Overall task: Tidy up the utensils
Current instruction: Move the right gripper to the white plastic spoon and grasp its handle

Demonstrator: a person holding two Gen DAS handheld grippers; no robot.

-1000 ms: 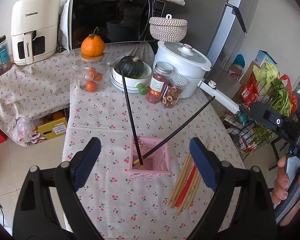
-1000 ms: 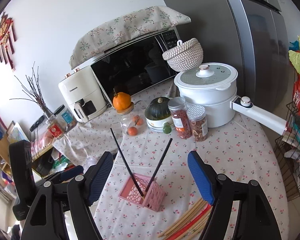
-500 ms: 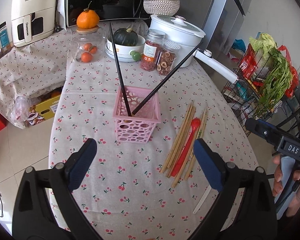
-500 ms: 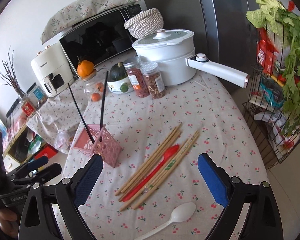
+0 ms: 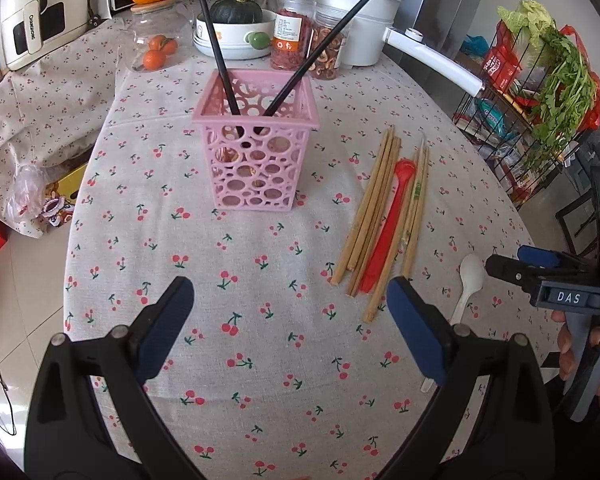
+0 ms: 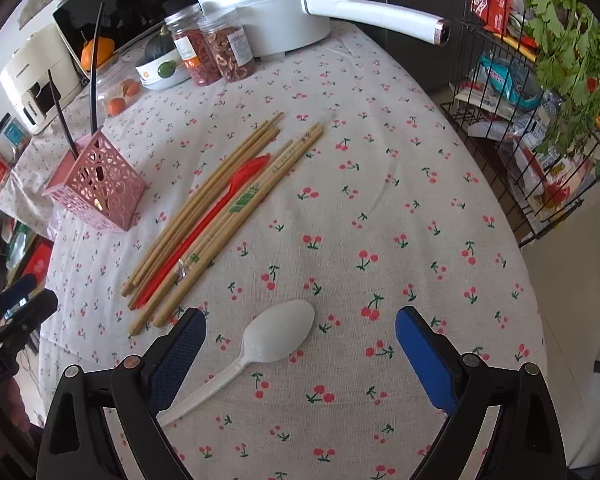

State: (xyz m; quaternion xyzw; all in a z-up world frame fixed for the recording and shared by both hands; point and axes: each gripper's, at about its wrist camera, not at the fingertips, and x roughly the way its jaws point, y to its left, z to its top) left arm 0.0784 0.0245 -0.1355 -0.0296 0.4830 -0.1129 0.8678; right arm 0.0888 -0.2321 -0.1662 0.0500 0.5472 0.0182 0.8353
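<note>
Now you are holding both claws lower and further back than a second ago: the pink basket (image 5: 256,148), which was sitting close between the left claw's fingers, is standing well ahead of it, and the loose utensils have come fully into view. The left claw (image 5: 292,328) is hanging wide open over bare cloth, gripping nothing. The right claw (image 6: 298,354) is also spread wide and empty, and it is now framing the white spoon (image 6: 268,342), whose bowl is lying between the fingers with the handle running toward the left finger (image 6: 176,356).

Two black chopsticks (image 5: 220,52) are already leaning in the basket. The wooden chopsticks (image 6: 220,208) and the red spoon (image 6: 216,216) are lying bundled together on the surface (image 6: 380,200), between the basket and the white spoon.

Judging from this, you are lining up the white spoon as the next pick. Its handle is lying off-centre, so consider centring the right claw before closing.
</note>
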